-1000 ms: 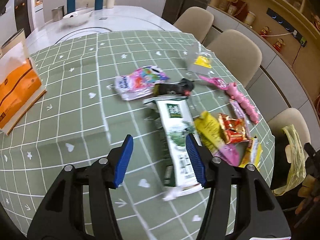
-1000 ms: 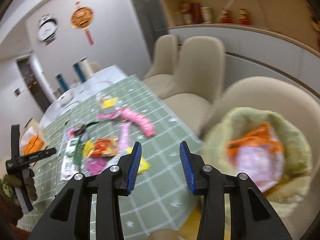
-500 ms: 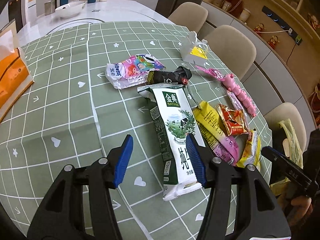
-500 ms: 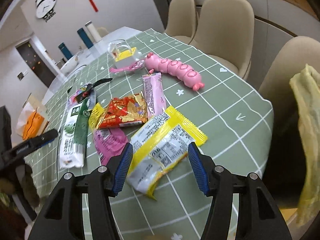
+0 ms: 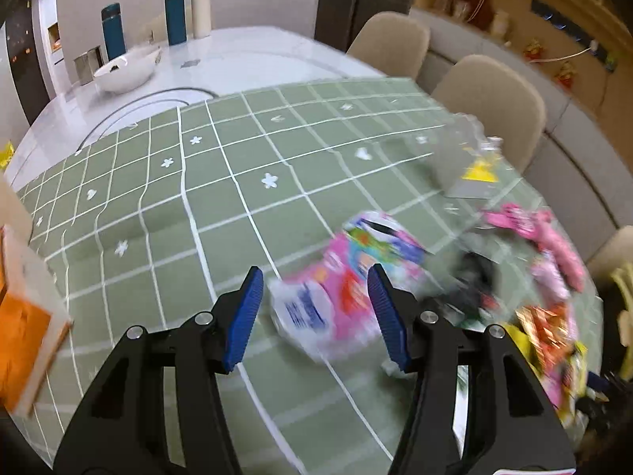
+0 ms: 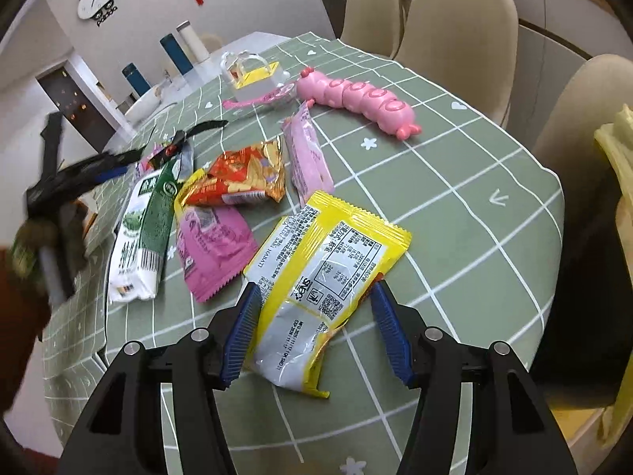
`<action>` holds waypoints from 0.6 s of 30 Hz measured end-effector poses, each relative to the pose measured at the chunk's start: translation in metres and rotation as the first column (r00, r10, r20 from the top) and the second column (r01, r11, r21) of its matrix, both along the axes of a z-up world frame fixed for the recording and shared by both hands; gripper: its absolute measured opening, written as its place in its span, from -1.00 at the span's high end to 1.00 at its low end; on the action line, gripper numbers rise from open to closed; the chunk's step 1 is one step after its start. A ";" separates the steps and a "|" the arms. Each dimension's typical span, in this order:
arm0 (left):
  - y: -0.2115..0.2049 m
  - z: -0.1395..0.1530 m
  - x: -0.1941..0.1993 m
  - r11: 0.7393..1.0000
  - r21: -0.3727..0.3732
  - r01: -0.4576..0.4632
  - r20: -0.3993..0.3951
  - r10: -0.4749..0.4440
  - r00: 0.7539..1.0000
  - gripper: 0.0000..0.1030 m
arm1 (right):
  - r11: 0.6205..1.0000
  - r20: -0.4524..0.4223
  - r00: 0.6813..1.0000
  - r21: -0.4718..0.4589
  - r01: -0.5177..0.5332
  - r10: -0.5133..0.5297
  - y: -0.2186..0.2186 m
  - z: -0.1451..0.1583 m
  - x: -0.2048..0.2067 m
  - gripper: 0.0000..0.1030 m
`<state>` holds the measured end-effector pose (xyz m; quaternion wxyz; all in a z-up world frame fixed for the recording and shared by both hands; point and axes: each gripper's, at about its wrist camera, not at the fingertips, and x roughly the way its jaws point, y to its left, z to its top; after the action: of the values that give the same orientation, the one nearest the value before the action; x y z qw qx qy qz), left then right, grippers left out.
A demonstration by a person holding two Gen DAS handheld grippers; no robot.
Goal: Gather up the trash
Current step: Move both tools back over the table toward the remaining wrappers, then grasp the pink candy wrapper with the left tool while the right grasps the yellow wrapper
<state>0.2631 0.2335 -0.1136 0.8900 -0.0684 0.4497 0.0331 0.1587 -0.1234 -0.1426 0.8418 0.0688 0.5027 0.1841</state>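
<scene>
Yellow wrapper (image 6: 324, 273) lies between my right gripper's (image 6: 314, 328) parted jaws; next: close. Left gripper (image 5: 314, 316), jaws apart, frames pink packet (image 5: 340, 297).

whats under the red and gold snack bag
The red and gold snack bag lies partly on the magenta wrapper, and its right edge meets the pale pink wrapper. Whatever else sits beneath it is covered.

I'm seeing a pink caterpillar toy (image 6: 358, 99) lying on the green checked tablecloth (image 6: 467, 213), beige chairs (image 6: 459, 35) standing along its far edge, and a white bowl (image 5: 126, 69) sitting near blue flasks (image 5: 112, 29) beyond.
</scene>
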 end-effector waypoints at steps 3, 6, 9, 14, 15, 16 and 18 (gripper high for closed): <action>0.000 -0.011 0.015 1.000 0.015 0.000 -0.035 0.000 0.999 -0.01 | 1.000 -0.002 1.000 -0.024 -0.019 0.019 0.002 0.001 -0.004 -0.06; -0.008 -0.017 0.016 1.000 0.015 0.017 -0.067 -0.016 0.998 0.06 | 0.999 -0.006 1.000 -0.035 -0.029 0.029 0.001 0.001 -0.008 -0.06; -0.019 -0.019 0.011 0.998 0.029 0.050 -0.091 -0.047 0.995 0.23 | 0.999 -0.002 1.000 -0.037 -0.031 0.031 0.002 0.001 -0.009 -0.06; -0.027 -0.016 -0.006 0.998 0.009 0.066 -0.095 -0.065 0.993 0.69 | 0.998 0.005 0.999 -0.042 -0.052 0.052 0.002 0.001 -0.011 -0.07; -0.024 -0.014 -0.009 0.998 -0.014 0.054 -0.094 -0.055 0.994 0.71 | 0.999 0.001 0.999 -0.029 -0.044 0.044 0.000 0.002 -0.012 -0.07; -0.022 -0.011 -0.012 0.999 -0.030 0.037 -0.093 -0.040 0.995 0.75 | 0.999 0.002 0.999 -0.025 -0.037 0.037 -0.002 0.002 -0.013 -0.07; -0.017 -0.003 -0.021 0.998 -0.068 0.001 -0.083 -0.006 0.996 0.75 | 1.000 0.017 0.999 -0.012 -0.028 0.028 -0.005 0.006 -0.018 -0.07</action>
<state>0.2425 0.2166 -0.1170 0.8676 -0.0963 0.4875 0.0191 0.1409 -0.1288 -0.1364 0.8439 0.0552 0.4974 0.1932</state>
